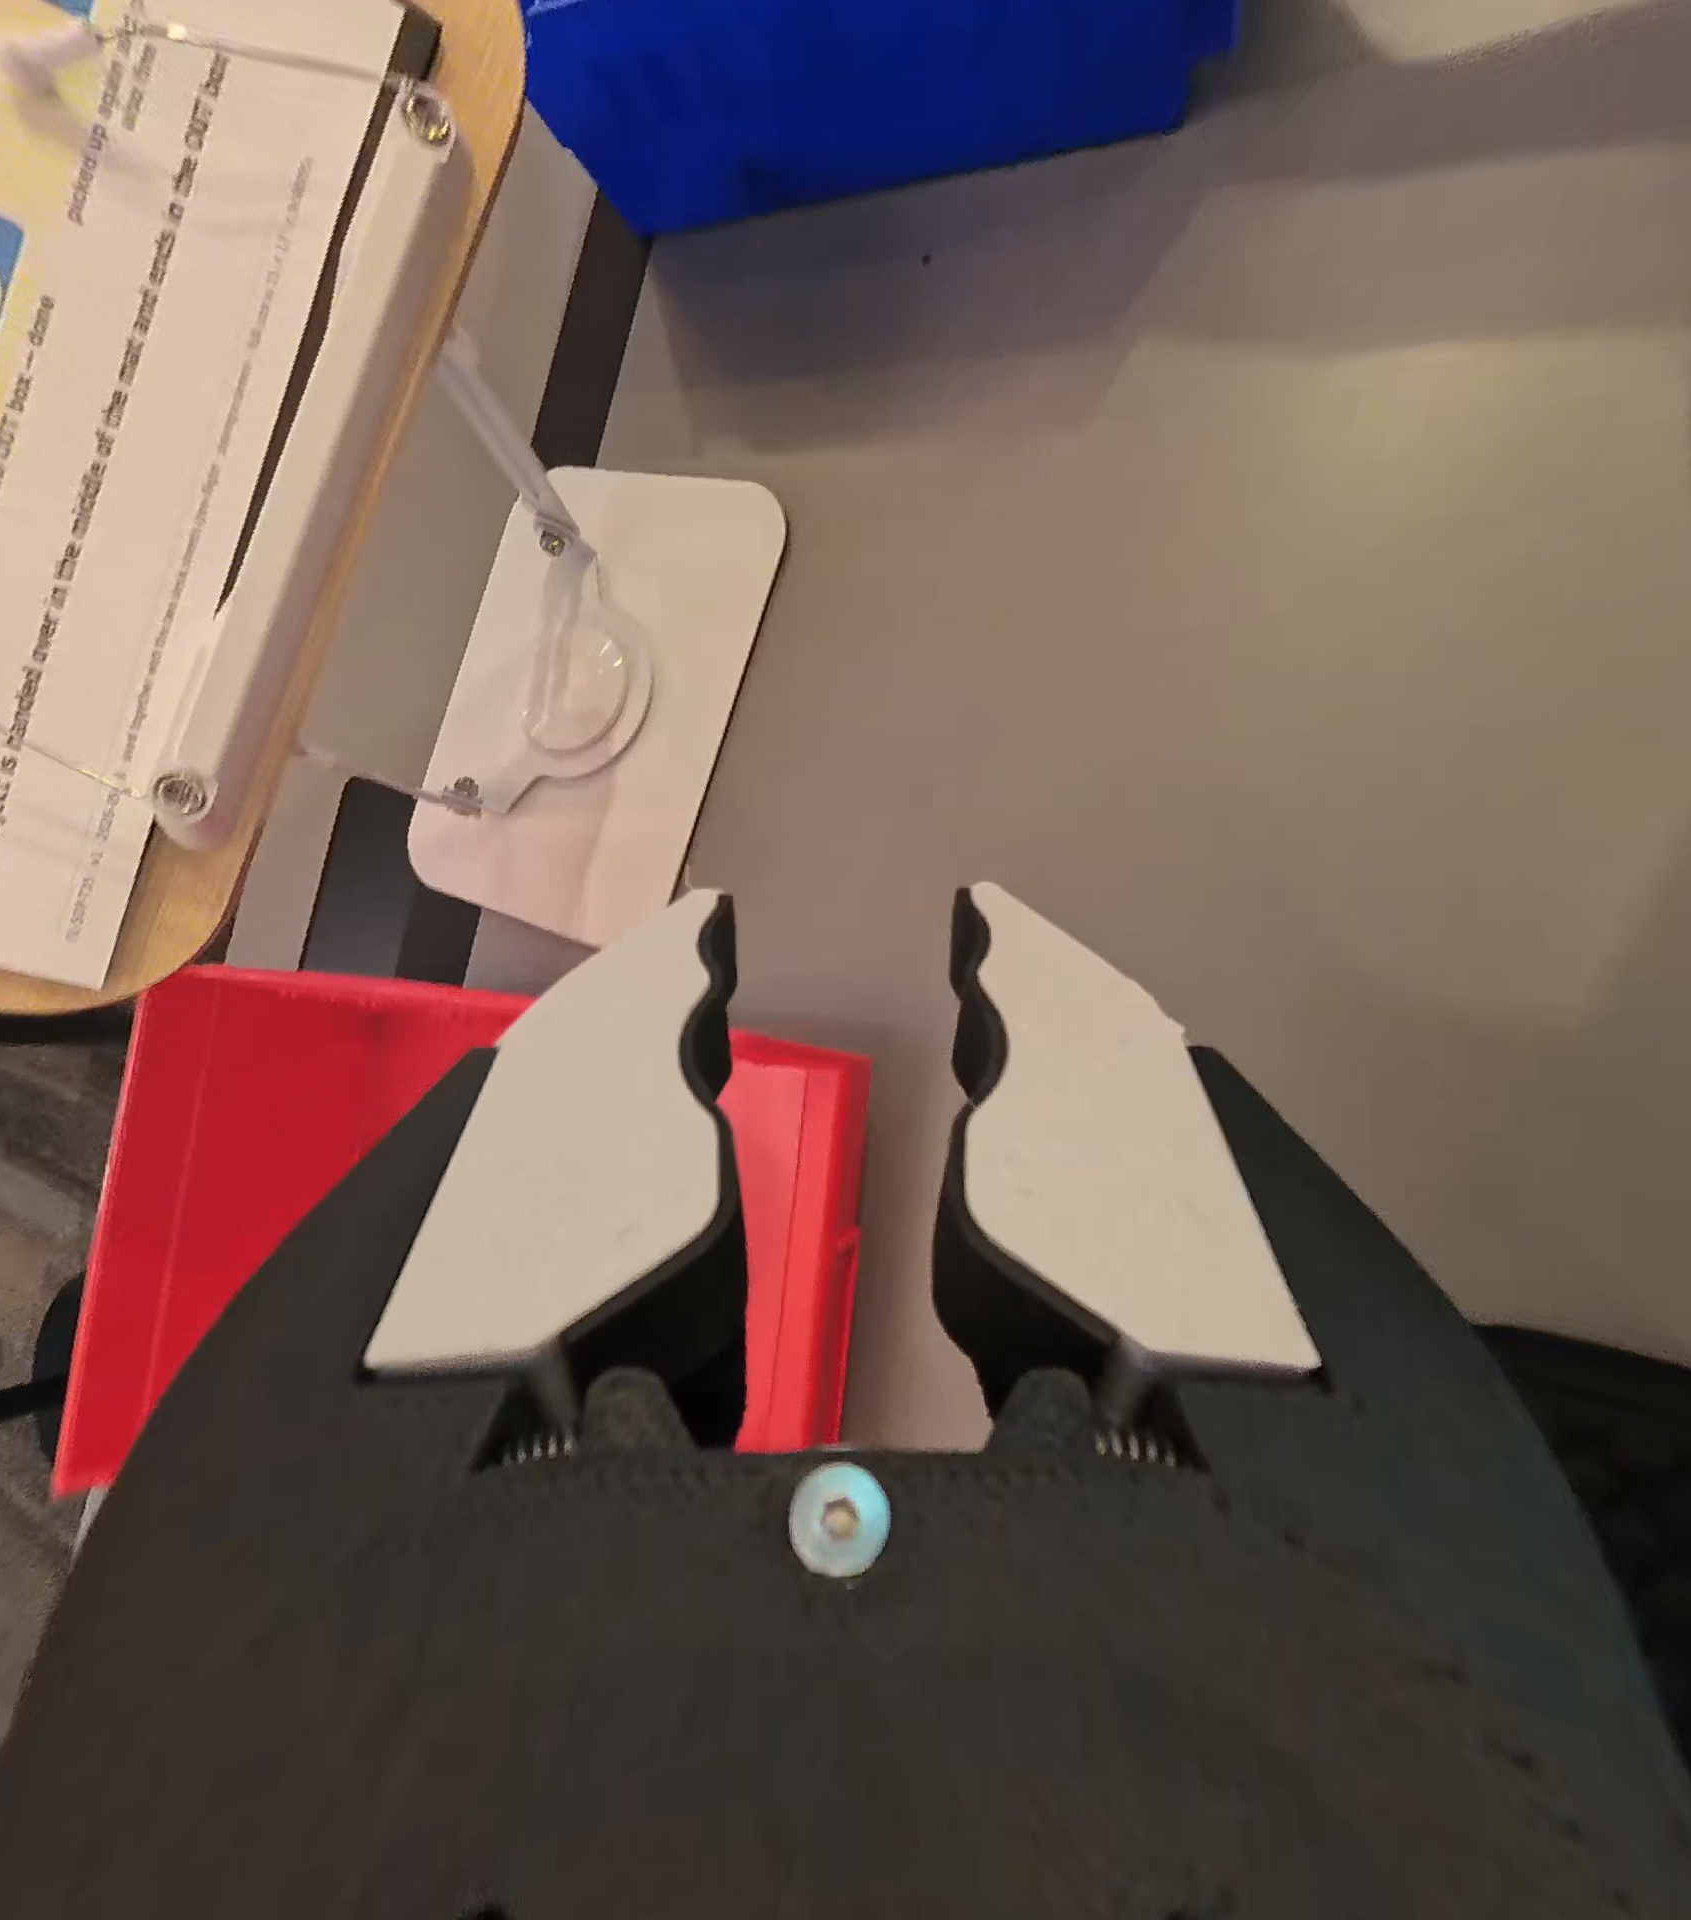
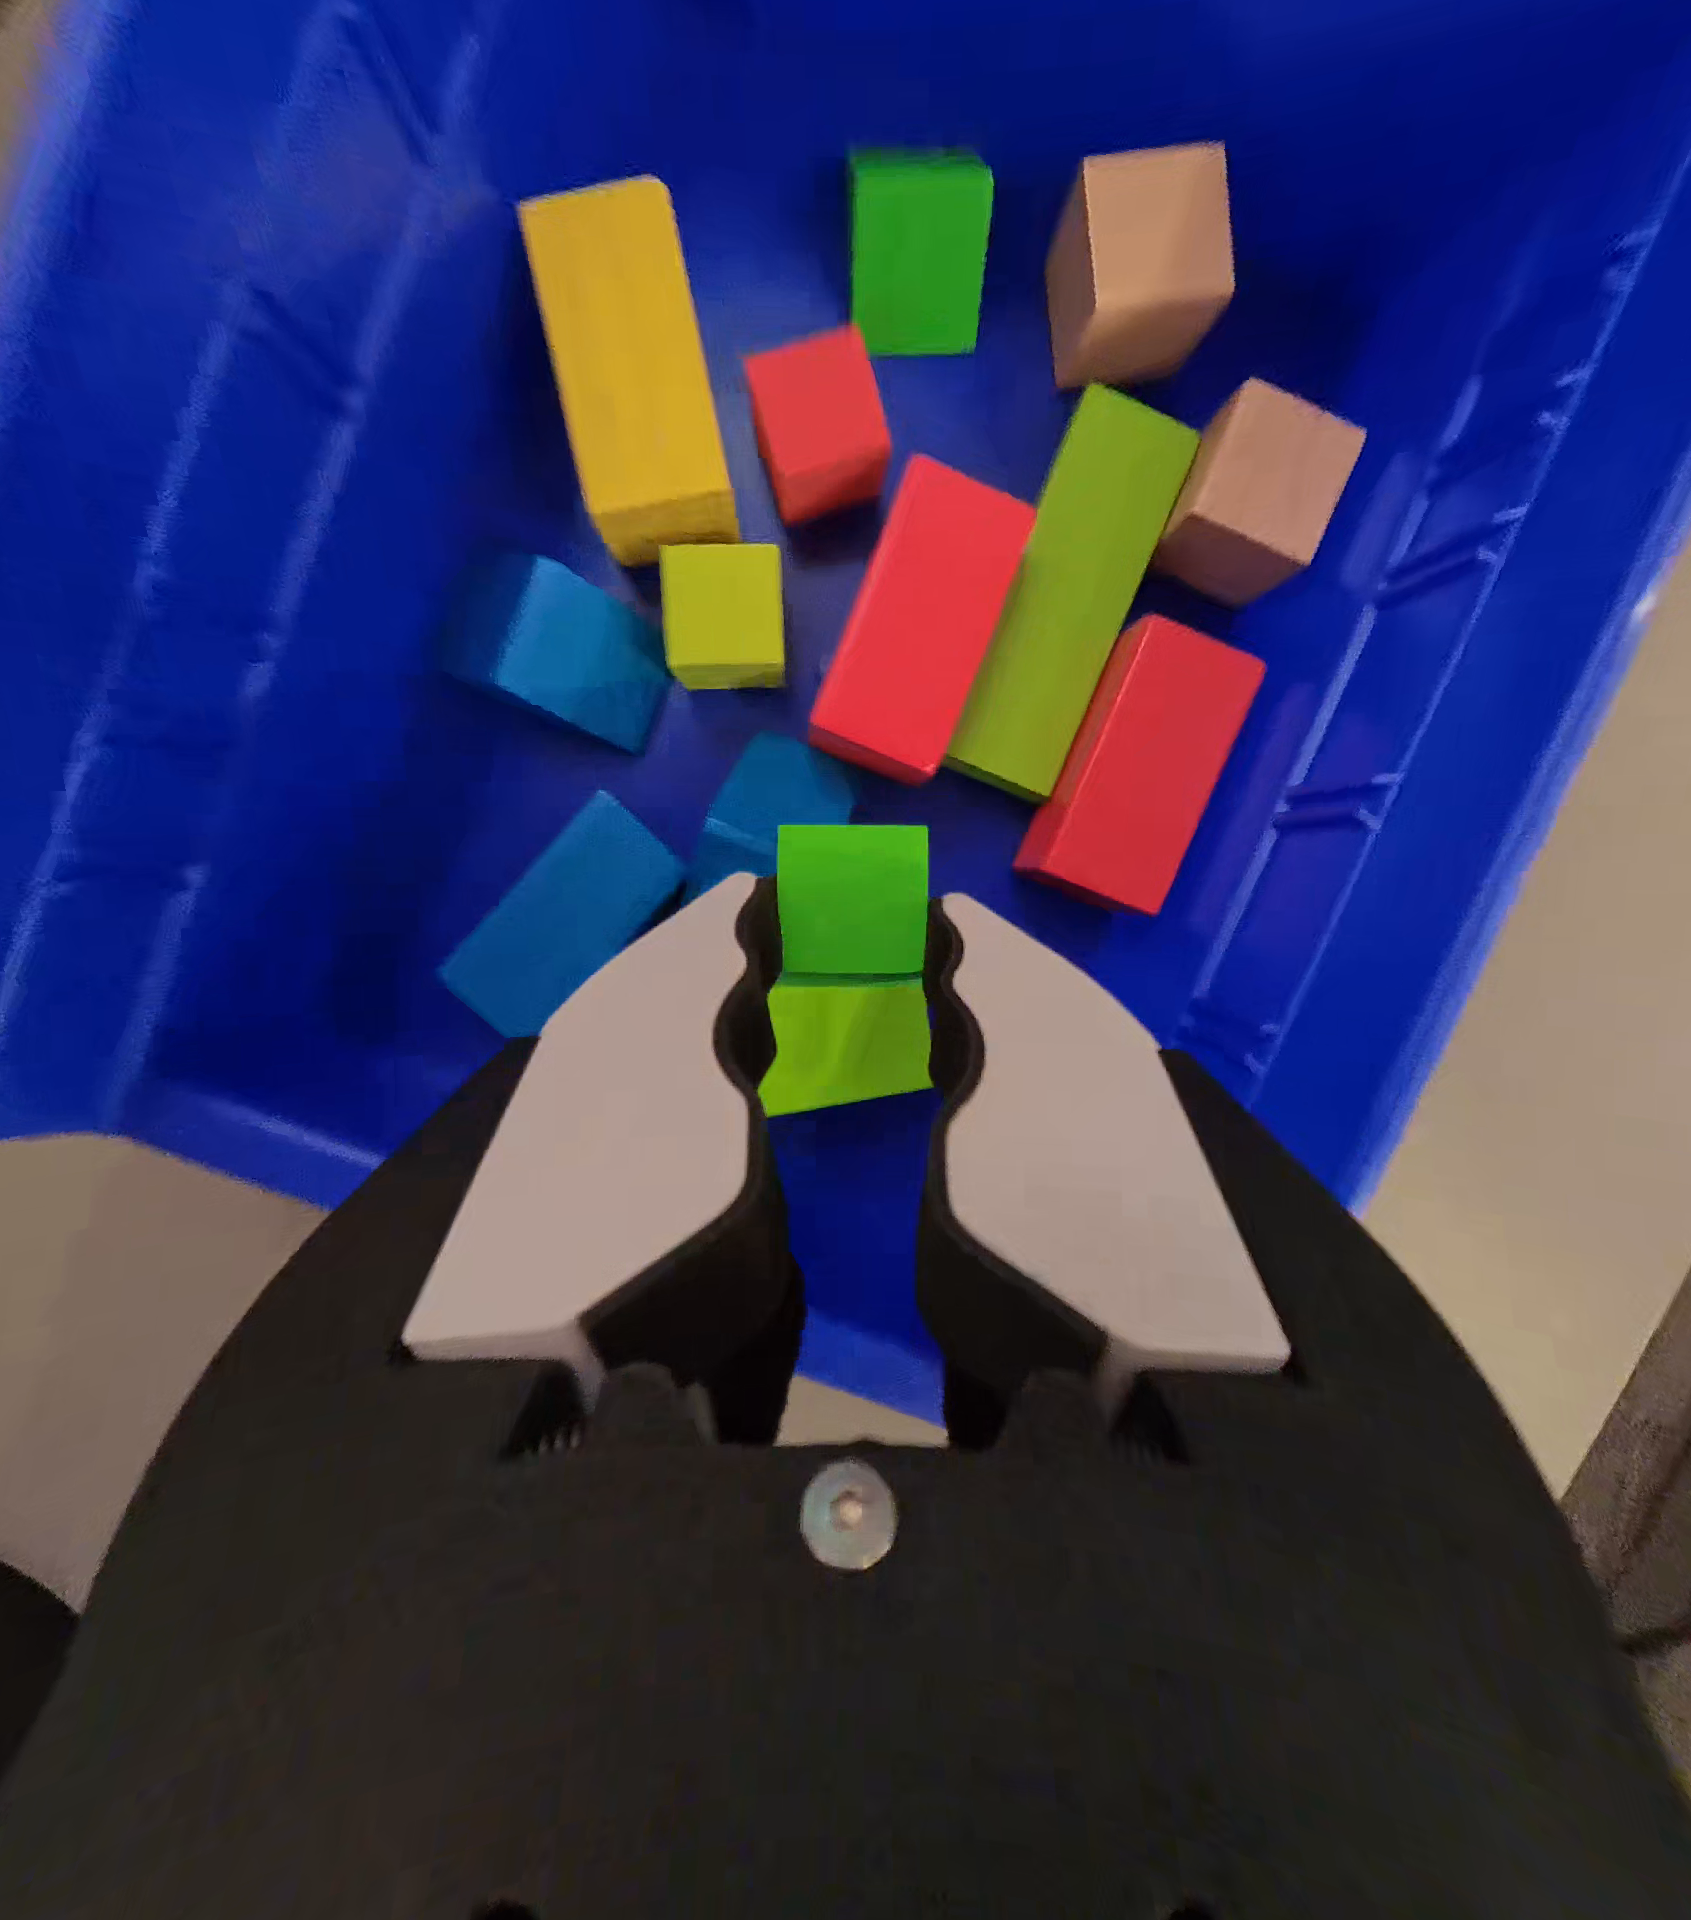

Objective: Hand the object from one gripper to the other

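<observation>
The green block (image 2: 851,966) sits clamped between the pads of the right gripper (image 2: 851,935), above the inside of the blue bin (image 2: 197,623). Both dark wavy pads press its side faces; its far end pokes out just past the fingertips. Its long axis seems to run fwd along the fingers, tho the wide-angle lens makes that a judgement only.

Below and beyond it, loose in the bin: a yellow bar (image 2: 628,364), red blocks, lime ones, blue wedges, two tan cubes and a second green block (image 2: 919,249), none touching the held one.

The left gripper (image 1: 841,987) has its fingers apart w/ nothing between them. It hangs over grey tabletop (image 1: 1236,623), w/ a red box (image 1: 301,1195) under its left finger and a corner of the blue bin far ahead. Neither view shows the other gripper, so which way they lie from each other can't be told. Judgement: the right holds the piece, so the handover isn't begun; the left must come to the block's free far end, jaws across its narrow width.

Writing: a printed instruction sheet (image 1: 93,520) in a clear stand lies at the left, w/ small colour pics; text not reproduced. No brand marks on blocks, bin or grippers.
</observation>
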A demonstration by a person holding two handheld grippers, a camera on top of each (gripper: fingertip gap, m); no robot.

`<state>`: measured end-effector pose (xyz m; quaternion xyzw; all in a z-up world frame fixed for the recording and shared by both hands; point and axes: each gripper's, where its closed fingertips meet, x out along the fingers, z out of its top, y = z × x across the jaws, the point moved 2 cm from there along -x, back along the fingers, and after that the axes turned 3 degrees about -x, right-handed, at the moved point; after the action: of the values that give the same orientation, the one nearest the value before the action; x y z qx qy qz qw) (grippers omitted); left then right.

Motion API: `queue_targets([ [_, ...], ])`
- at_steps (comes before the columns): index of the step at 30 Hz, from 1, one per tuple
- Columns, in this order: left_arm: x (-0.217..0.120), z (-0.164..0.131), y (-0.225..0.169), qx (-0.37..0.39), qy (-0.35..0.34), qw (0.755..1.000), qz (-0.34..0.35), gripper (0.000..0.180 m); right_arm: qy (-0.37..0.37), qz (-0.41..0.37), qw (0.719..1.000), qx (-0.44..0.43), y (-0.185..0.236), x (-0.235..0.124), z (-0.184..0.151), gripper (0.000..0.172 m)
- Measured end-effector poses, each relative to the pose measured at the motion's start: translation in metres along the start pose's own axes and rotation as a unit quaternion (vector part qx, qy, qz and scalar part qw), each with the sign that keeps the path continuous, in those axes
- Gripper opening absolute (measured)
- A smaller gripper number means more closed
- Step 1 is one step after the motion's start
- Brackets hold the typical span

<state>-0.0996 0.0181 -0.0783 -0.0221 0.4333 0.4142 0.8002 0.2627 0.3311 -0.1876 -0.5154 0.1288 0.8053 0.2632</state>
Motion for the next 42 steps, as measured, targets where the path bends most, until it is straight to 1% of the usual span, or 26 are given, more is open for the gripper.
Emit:
queue_targets([
  [2,-0.004,-0.01,0.007,-0.009,0.011,1.0,0.009,0.04,0.03,-0.005,1.0,0.005,-0.006,0.013,-0.003,0.025],
  [4,-0.008,-0.02,0.014,-0.019,0.017,1.0,0.013,0.04,0.045,-0.013,0.999,0.01,-0.011,0.022,-0.003,0.025],
  [9,-0.014,-0.05,0.042,-0.047,0.051,0.997,0.045,0.043,0.096,-0.016,0.995,0.014,-0.018,0.041,-0.011,0.025],
  [12,-0.014,-0.071,0.061,-0.063,0.076,0.993,0.059,0.047,0.11,-0.015,0.994,0.021,-0.018,0.043,-0.013,0.025],
  [16,-0.012,-0.092,0.081,-0.078,0.104,0.989,0.066,0.049,0.161,-0.013,0.987,0.015,-0.018,0.042,-0.022,0.026],
  [18,-0.01,-0.104,0.091,-0.081,0.123,0.987,0.068,0.052,0.169,-0.02,0.985,0.01,-0.019,0.04,-0.023,0.032],
  [19,-0.008,-0.112,0.096,-0.083,0.139,0.985,0.067,0.055,0.171,-0.025,0.985,0.008,-0.02,0.036,-0.023,0.038],
  [21,-0.003,-0.126,0.11,-0.086,0.162,0.981,0.069,0.06,0.163,-0.038,0.986,0.005,-0.02,0.026,-0.02,0.045],
  [23,0.002,-0.144,0.125,-0.086,0.193,0.975,0.068,0.069,0.15,-0.056,0.987,-0.004,-0.02,0.011,-0.016,0.048],
  [24,0.005,-0.153,0.134,-0.082,0.21,0.972,0.071,0.07,0.139,-0.066,0.988,-0.01,-0.018,0.003,-0.013,0.049],
  [26,0.016,-0.168,0.142,-0.068,0.237,0.968,0.039,0.074,0.109,-0.068,0.992,-0.019,-0.01,-0.012,-0.008,0.049],
  [29,0.034,-0.195,0.157,-0.067,0.302,0.951,0.024,0.076,0.096,-0.068,0.992,-0.042,0.006,-0.027,-0.01,0.048],
  [31,0.046,-0.208,0.162,-0.087,0.329,0.94,0.008,0.077,0.084,-0.067,0.992,-0.058,0.017,-0.033,-0.011,0.048],
  [32,0.05,-0.214,0.159,-0.111,0.347,0.931,-0.009,0.07,0.08,-0.067,0.992,-0.064,0.022,-0.036,-0.011,0.046],
  [34,0.056,-0.221,0.143,-0.165,0.378,0.908,-0.068,0.075,0.073,-0.07,0.992,-0.079,0.031,-0.042,-0.011,0.046],
  [35,0.058,-0.224,0.139,-0.171,0.387,0.903,-0.074,0.075,0.068,-0.065,0.992,-0.084,0.036,-0.043,-0.01,0.046],
  [36,0.058,-0.227,0.133,-0.162,0.402,0.897,-0.085,0.073,0.063,-0.057,0.992,-0.09,0.041,-0.044,-0.009,0.046],
  [37,0.058,-0.231,0.132,-0.137,0.414,0.896,-0.084,0.069,0.058,-0.053,0.992,-0.097,0.045,-0.045,-0.008,0.045],
  [38,0.06,-0.232,0.134,-0.105,0.416,0.901,-0.067,0.065,0.055,-0.052,0.992,-0.104,0.048,-0.045,-0.007,0.045],
  [39,0.061,-0.234,0.135,-0.081,0.422,0.901,-0.06,0.061,0.052,-0.051,0.991,-0.109,0.051,-0.045,-0.005,0.045],
  [42,0.064,-0.241,0.136,-0.015,0.447,0.893,-0.049,0.049,0.044,-0.047,0.991,-0.119,0.058,-0.044,-0.002,0.044],
])
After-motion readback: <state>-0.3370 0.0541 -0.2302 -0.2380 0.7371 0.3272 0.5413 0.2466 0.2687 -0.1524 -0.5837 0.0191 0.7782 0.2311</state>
